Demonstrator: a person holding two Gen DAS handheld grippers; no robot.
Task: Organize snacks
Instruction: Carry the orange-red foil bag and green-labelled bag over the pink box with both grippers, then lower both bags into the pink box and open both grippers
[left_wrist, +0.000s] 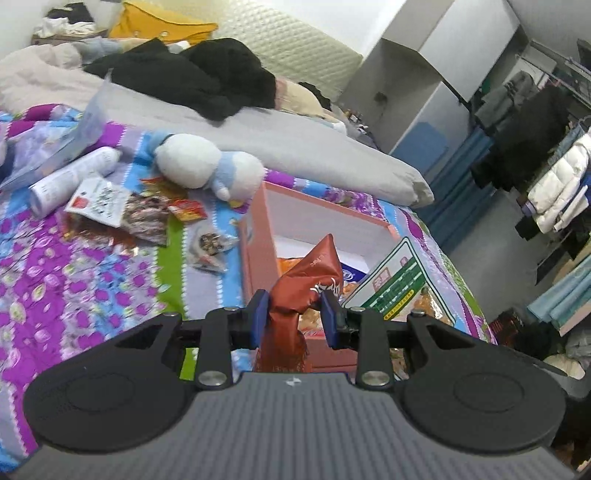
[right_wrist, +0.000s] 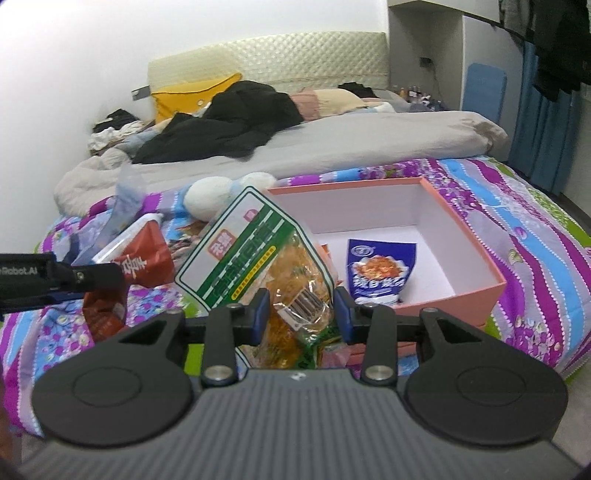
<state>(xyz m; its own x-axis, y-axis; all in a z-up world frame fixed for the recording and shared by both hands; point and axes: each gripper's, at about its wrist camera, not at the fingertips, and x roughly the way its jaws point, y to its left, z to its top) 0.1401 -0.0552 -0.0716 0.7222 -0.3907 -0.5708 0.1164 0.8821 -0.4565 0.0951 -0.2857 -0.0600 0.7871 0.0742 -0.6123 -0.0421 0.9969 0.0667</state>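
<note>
Blue pads of the left tool (left_wrist: 295, 314) are clamped on the crumpled lower part of a red-brown snack packet (left_wrist: 308, 284), which sticks up in front of the near wall of a pink box (left_wrist: 328, 208) on the bed. The right tool (right_wrist: 301, 314) is clamped on a green-and-white packet (right_wrist: 258, 258) of orange snacks, gripped near its barcode end and tilted up at the box's near left corner. Inside the white-lined box (right_wrist: 465, 225) lies a blue packet (right_wrist: 380, 273) flat on the bottom. The box rests on a purple flowered bedspread (left_wrist: 74, 280). Left of the box, loose snack packets (left_wrist: 147, 214) lie scattered, with a white cylindrical bottle (left_wrist: 70, 181) and a white-and-blue plush toy (left_wrist: 207, 166) just behind them. Farther back are a grey quilt (right_wrist: 369, 144), black clothes (right_wrist: 229, 118), a yellow pillow (right_wrist: 188, 96) and the padded headboard (right_wrist: 295, 55).
</note>
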